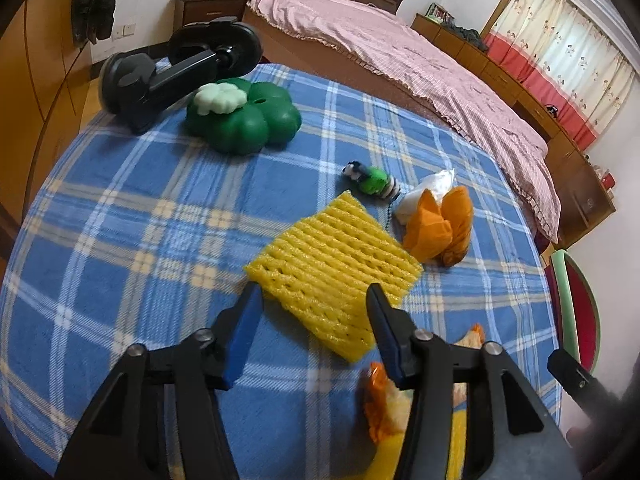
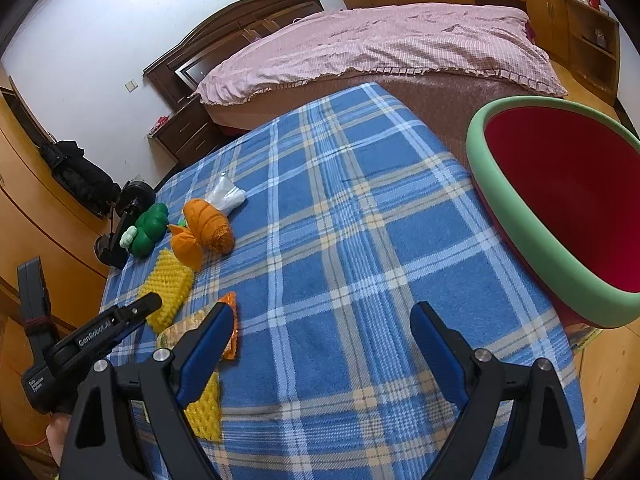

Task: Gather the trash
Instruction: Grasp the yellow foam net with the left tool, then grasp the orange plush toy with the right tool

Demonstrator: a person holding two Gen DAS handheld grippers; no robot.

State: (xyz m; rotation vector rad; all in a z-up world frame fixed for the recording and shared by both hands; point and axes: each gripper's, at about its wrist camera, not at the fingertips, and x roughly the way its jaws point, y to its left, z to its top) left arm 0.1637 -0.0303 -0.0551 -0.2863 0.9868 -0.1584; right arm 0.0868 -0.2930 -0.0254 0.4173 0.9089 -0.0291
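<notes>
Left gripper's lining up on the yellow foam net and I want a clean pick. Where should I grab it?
Take the foam net by its near edge, coming down and forward with the left gripper. It lies flat on the blanket, so a top grab has nothing to bite; that edge sits between the open jaws, clear of the orange peel.

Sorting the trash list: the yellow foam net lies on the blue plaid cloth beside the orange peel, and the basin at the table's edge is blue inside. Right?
Not quite: the basin is red inside with a green rim, as the right wrist view shows. The yellow foam net does lie on the blue plaid cloth beside the orange peel.
</notes>
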